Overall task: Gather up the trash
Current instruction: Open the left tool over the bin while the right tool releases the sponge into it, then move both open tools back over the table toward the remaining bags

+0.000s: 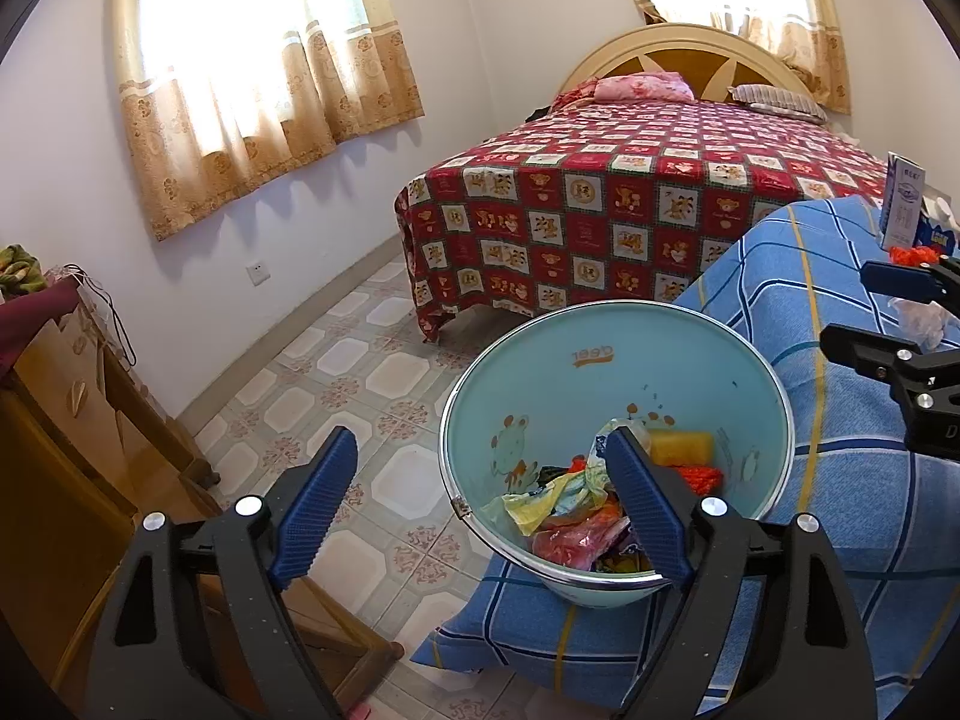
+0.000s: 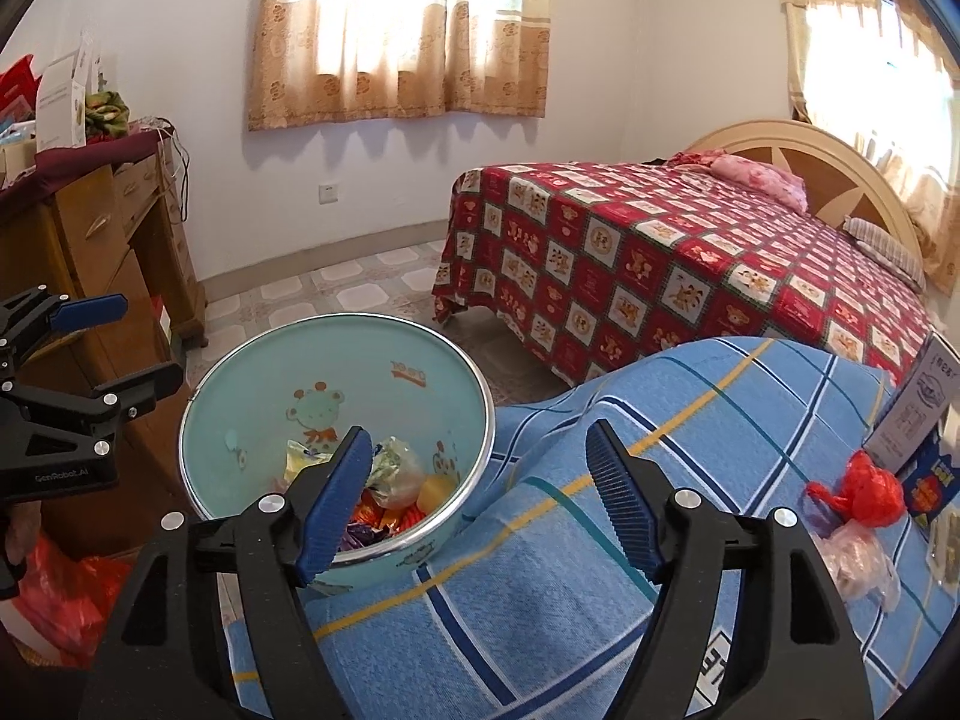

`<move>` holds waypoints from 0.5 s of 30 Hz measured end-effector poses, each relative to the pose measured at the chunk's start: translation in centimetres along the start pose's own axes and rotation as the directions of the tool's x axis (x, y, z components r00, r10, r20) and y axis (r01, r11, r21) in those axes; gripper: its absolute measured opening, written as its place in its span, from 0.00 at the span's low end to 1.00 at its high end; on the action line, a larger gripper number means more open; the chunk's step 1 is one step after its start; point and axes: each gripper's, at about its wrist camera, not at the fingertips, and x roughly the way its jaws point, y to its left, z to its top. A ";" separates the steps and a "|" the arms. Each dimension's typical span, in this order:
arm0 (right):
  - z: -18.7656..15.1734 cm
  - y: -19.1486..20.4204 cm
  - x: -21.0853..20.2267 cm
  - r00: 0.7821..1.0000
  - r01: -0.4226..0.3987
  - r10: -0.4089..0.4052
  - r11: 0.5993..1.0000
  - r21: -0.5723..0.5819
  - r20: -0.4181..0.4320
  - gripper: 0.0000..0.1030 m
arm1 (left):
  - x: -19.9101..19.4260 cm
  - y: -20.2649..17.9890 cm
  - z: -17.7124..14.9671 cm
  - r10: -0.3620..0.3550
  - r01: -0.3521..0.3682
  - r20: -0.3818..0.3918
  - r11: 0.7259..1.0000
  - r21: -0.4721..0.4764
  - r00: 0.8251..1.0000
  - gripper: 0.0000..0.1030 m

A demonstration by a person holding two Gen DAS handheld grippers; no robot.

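Bedroom, tiled floor; a blue checked cloth (image 2: 600, 540) covers the near surface. A pale green bin (image 1: 600, 360) with wrappers (image 1: 570, 510) inside is seen at the cloth's edge. Left gripper (image 1: 480, 510) and right gripper (image 2: 480, 498) are spread wide, nothing held. A red bag (image 2: 864, 489) is left on the cloth, well right of the bin.

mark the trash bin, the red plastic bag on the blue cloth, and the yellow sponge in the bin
trash bin (image 2: 252, 372), right wrist view, bare inner wall.
red plastic bag (image 2: 864, 489), right wrist view, middle of the crumpled bag.
yellow sponge (image 1: 681, 447), left wrist view, its top face.
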 end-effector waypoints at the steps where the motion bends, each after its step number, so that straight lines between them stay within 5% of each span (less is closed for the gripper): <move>1: -0.1 -0.1 -0.1 1.000 0.003 -0.003 1.000 0.003 0.001 0.71 | 0.0 -0.1 0.0 0.001 -0.001 0.000 1.000 0.001 1.000 0.81; 15: -0.1 -0.4 -0.5 1.000 0.021 -0.021 1.000 0.010 0.005 0.78 | 0.2 0.0 -0.3 0.020 -0.020 -0.001 1.000 -0.002 1.000 0.89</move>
